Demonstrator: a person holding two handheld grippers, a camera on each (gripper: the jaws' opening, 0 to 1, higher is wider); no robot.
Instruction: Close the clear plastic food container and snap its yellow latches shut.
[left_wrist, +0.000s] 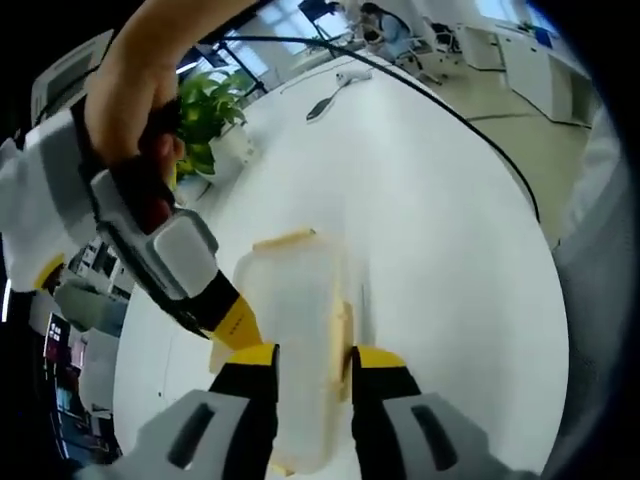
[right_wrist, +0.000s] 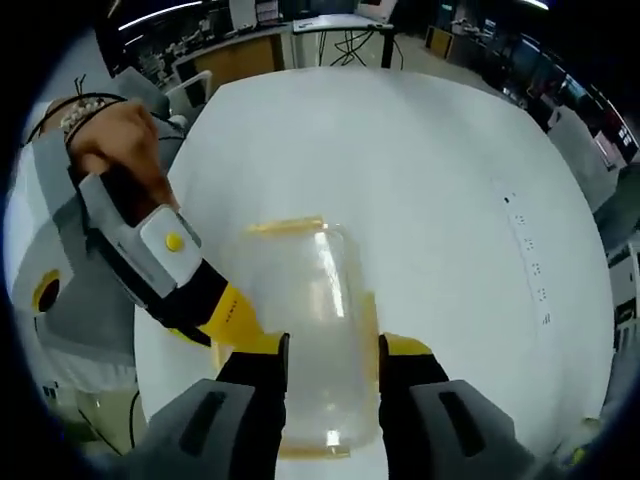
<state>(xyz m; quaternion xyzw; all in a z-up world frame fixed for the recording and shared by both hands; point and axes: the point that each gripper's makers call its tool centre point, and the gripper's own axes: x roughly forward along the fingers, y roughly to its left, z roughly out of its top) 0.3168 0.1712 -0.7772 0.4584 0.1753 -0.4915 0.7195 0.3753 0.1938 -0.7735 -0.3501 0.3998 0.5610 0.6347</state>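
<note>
A clear plastic container (left_wrist: 295, 300) with its lid on lies lengthwise on the white table (left_wrist: 430, 220). A yellow latch (left_wrist: 285, 240) shows at its far end and another (left_wrist: 343, 335) along its right side. My left gripper (left_wrist: 312, 365) hangs over the near end, jaws slightly apart above the lid, holding nothing. The right gripper's yellow tip (left_wrist: 235, 320) touches the container's left side. In the right gripper view the container (right_wrist: 315, 310) runs away from my right gripper (right_wrist: 335, 360), whose jaws stand slightly apart over the lid. The left gripper's tip (right_wrist: 230, 315) meets the left edge there.
A potted green plant (left_wrist: 205, 110) stands at the table's left edge, and a small dark object (left_wrist: 320, 105) lies far off. A white power strip (right_wrist: 530, 260) lies at the right. A person's hand (right_wrist: 115, 145) holds the other gripper. Desks and chairs stand beyond the table.
</note>
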